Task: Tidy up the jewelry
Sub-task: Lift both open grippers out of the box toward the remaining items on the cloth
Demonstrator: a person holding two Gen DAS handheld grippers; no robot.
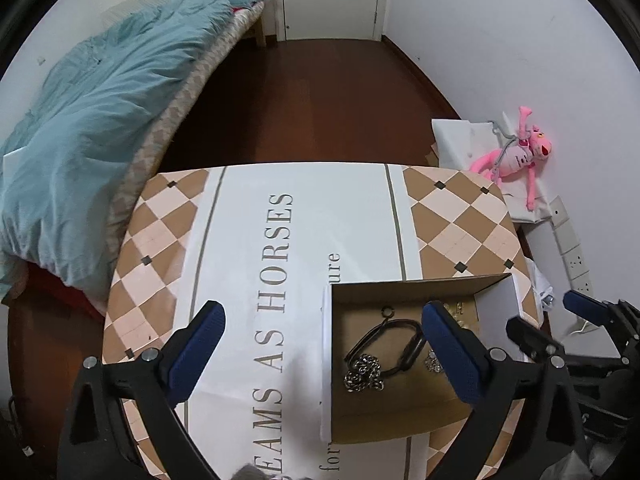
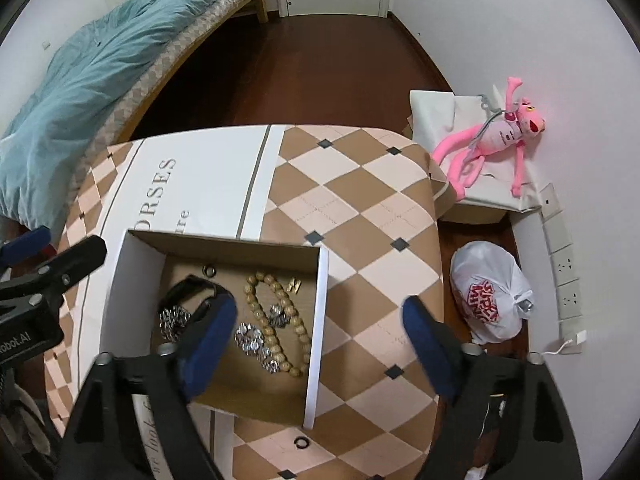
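Observation:
An open cardboard box [image 2: 320,292] with white outer walls stands on the table; it also shows in the left wrist view [image 1: 327,360]. It holds a wooden bead bracelet [image 2: 276,320], a black bangle [image 1: 384,344], silver chains [image 2: 252,340], a small dark ring [image 2: 209,270] and a gold piece [image 2: 294,285]. A black ring [image 2: 301,443] lies on the tablecloth in front of the box. My left gripper [image 1: 324,344] is open and empty, over the box's left wall. My right gripper [image 2: 320,340] is open and empty, straddling the box's right wall.
The table wears a checkered brown and cream cloth [image 2: 360,208] with printed letters. A bed with a blue duvet [image 1: 92,128] lies to the left. A pink plush toy [image 2: 492,140], a white bag [image 2: 488,296] and wall sockets [image 2: 566,268] sit to the right.

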